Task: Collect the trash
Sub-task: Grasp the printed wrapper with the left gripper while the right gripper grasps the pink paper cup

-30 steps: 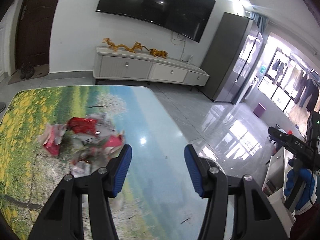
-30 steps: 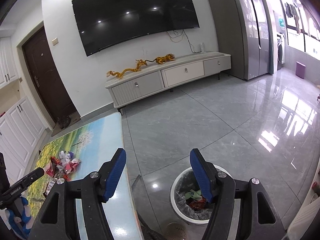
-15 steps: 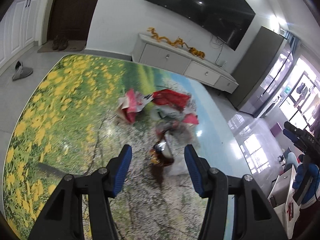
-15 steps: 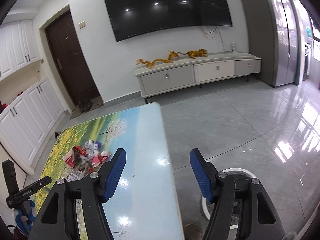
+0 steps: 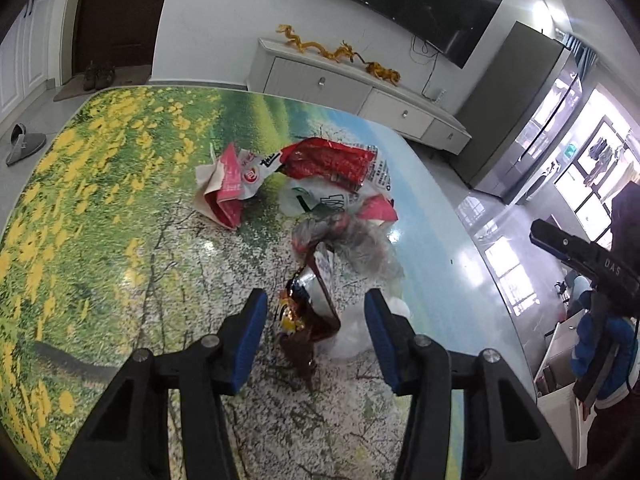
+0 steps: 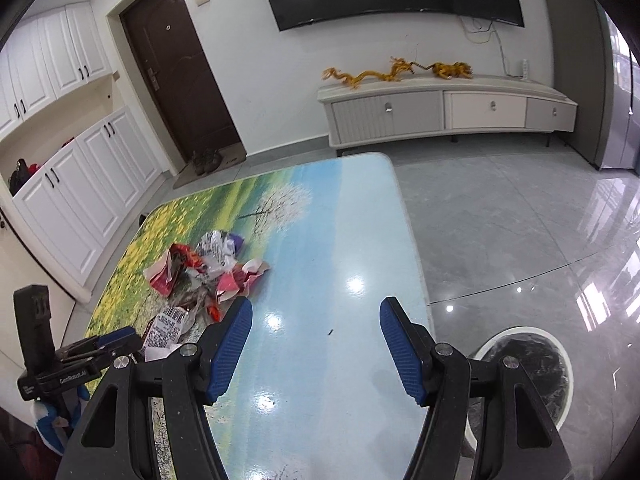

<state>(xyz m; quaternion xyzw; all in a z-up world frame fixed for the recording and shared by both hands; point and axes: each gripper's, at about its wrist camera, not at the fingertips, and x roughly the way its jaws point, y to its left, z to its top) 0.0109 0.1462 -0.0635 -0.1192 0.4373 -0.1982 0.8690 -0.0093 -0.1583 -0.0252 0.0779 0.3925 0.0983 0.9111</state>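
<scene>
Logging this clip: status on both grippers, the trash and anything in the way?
Left gripper closing around dark brown wrapper, pads not yet touching. Right gripper open, empty, above table. Wrapper pile on table; bin on floor. Nothing in the way.

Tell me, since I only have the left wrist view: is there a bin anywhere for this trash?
Observer: Yes. The right wrist view shows a round white bin on the floor beside the table, lined with a dark bag.
Operator: Is the right tool carrying anything?
Observer: No. The right tool is open with nothing between its pads, over the bare blue part of the table.
Operator: Where are the wrappers from there?
Observer: The wrapper pile lies ahead and to the left of that tool in its view, on the side away from the bin.
</scene>
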